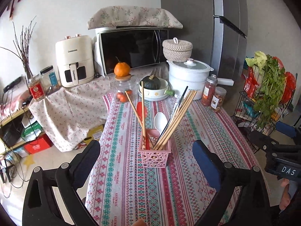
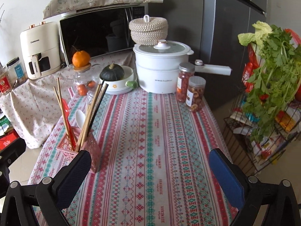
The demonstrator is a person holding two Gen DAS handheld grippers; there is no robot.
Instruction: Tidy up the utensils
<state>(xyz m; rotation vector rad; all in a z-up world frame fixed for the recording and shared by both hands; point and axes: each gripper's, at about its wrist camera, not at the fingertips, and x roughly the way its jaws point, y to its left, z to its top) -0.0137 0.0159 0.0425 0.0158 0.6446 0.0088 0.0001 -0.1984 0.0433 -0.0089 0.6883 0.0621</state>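
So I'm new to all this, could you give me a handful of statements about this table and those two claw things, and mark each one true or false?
1. The pink utensil basket holds chopsticks and a white spoon. True.
2. The left gripper is clamped on the basket. False: its jaws are open, with the basket in front between them and nothing gripped.
3. A dark green squash sits in a bowl by the white pot. True.
4. The right gripper holds a chopstick. False: it is open and empty above the tablecloth.
5. The orange lies on the tablecloth. False: it rests on a glass jar's lid.
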